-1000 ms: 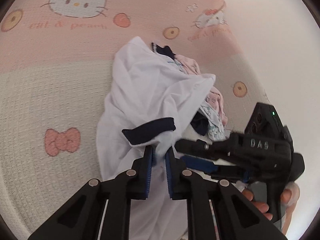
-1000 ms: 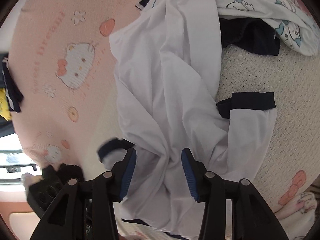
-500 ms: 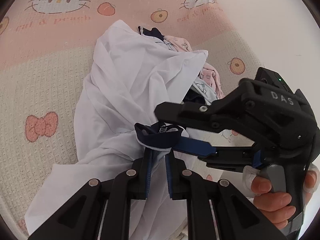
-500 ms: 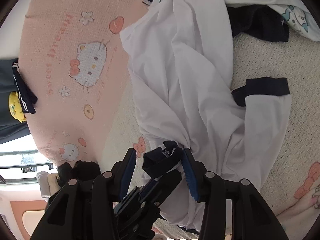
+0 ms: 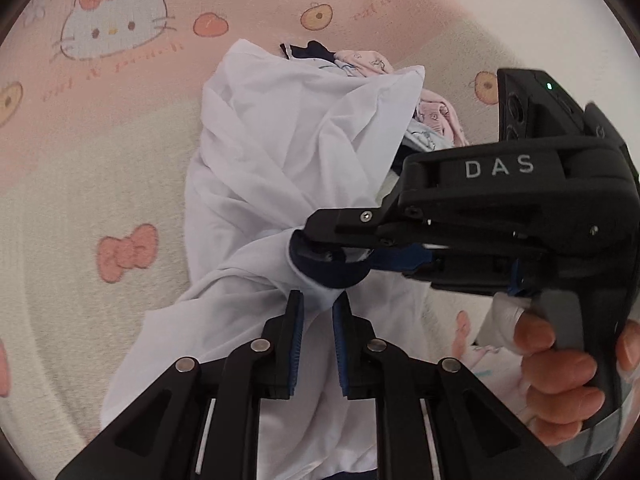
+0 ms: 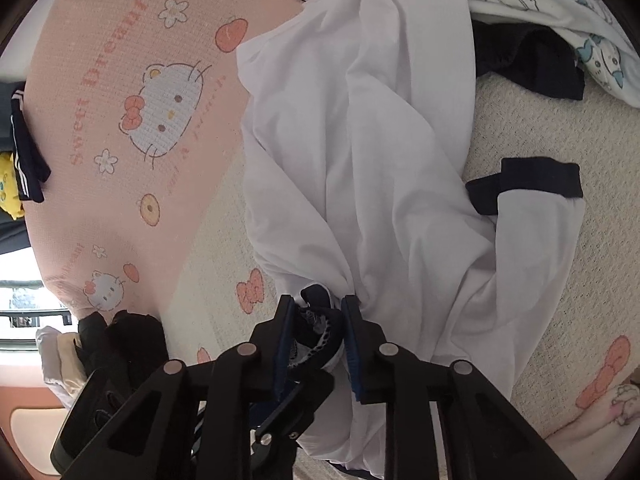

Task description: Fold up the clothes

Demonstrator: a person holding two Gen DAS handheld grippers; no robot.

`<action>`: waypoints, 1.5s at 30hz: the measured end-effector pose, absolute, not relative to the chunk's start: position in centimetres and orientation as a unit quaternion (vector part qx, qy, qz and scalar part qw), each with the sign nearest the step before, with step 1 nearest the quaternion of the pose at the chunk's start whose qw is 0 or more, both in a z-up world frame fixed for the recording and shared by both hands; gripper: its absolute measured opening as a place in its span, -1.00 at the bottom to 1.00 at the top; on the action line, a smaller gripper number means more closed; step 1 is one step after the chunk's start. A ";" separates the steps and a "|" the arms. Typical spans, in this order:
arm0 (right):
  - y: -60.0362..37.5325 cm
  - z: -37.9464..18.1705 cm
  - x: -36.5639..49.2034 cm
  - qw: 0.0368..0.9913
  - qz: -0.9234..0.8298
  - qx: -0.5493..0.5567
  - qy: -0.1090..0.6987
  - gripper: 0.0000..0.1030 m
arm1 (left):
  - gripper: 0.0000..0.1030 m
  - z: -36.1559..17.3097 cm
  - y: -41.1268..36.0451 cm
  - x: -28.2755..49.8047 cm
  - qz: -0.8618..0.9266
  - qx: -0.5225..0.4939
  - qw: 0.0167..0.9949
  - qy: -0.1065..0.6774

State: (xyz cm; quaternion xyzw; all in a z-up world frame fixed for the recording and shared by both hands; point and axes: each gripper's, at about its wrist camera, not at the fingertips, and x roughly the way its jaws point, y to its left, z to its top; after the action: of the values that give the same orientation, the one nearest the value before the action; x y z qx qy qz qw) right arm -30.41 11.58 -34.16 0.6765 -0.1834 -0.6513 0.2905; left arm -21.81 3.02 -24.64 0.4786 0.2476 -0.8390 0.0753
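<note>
Between your two grippers, the navy cuff [image 5: 328, 268] is pinched twice: right gripper [image 6: 316, 340] jaws have just closed on it, left gripper [image 5: 318, 320] jaws hold white sleeve beside it. Beyond, the white shirt [image 6: 380, 160] stretches lengthwise away across the bed [image 6: 120, 100].

Both tongs are matte black plastic — triangular cut-out arms, round silver pivot screws, blue ribbed pads on the inner faces. The right tongs [image 5: 340, 254] carry white "DAS" lettering [image 5: 499, 167], a small green light [image 5: 549, 86] and a grey trigger. The left tongs [image 5: 318, 340] show white strips in their slots.
</note>
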 end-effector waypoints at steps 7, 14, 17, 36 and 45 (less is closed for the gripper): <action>12.1 -33.6 -30.3 0.284 -0.665 0.671 -0.166 -0.62 | -0.38 -24.2 2.3 -20.3 -0.840 0.491 0.051 0.225; 12.4 -33.5 -30.3 0.270 -0.674 0.670 -0.152 -0.62 | 0.52 -24.5 -2.1 -18.8 -0.827 0.464 0.060 0.313; 12.2 -33.4 -30.3 0.267 -0.678 0.670 -0.141 -0.62 | 0.52 -25.0 -3.6 -19.0 -0.821 0.472 0.073 0.313; 13.3 -33.6 -30.5 0.249 -0.656 0.690 -0.178 -0.52 | -0.30 -27.4 -3.7 -17.6 -0.812 0.435 0.053 0.385; 15.3 -33.4 -30.1 0.247 -0.623 0.696 -0.258 -0.21 | -0.65 -26.4 -3.0 -16.4 -0.810 0.399 0.044 0.427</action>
State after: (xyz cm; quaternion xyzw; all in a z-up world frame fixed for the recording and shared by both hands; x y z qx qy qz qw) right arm -30.08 15.26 -33.40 0.6959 -0.2578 -0.6229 0.2475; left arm -16.43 -3.00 -26.37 0.3991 0.4266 -0.8104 0.0441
